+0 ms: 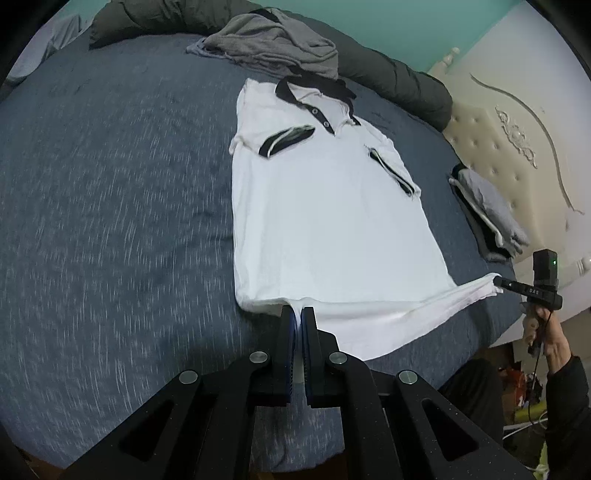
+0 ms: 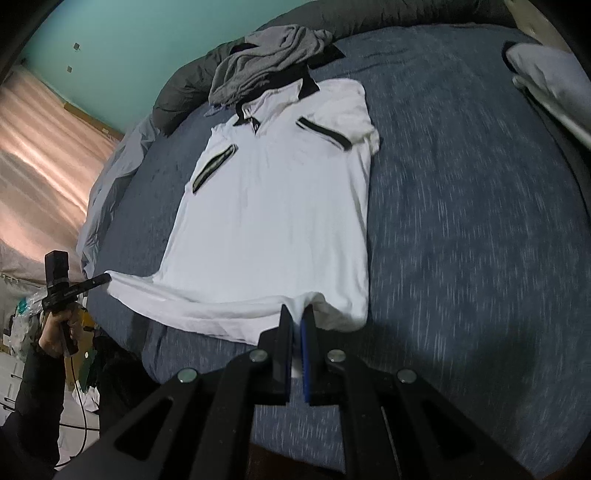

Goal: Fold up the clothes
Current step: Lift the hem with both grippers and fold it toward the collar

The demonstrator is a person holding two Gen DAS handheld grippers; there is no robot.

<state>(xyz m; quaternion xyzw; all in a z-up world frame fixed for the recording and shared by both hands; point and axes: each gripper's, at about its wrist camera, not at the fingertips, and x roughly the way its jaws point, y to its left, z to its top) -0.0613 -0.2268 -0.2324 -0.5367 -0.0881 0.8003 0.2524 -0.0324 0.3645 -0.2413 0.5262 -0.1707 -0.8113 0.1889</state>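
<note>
Room: teal wall [image 1: 388, 29] behind; cream tufted headboard [image 1: 517, 147] at one end of the bed.
Surface: bed with a blue-grey flecked cover [image 1: 110, 184]; a dark rolled quilt [image 1: 399, 81] lies along the far edge.
Shirt: white polo shirt [image 1: 325, 221], black collar and black-trimmed sleeves, lies front up in the middle of the bed, sleeves folded in over the chest, collar at the far end.
Hem: the near edge is raised off the cover at both corners.
Left gripper [image 1: 298, 314]: jaws clenched on one hem corner, white cloth pinched between them.
Right gripper [image 2: 297, 314]: jaws clenched on the other hem corner, cloth bunched at the tips.
Other clothes: crumpled grey garment [image 1: 273, 44] just beyond the collar, touching it; folded grey stack [image 1: 487, 214] near the headboard, apart from the shirt.
</note>
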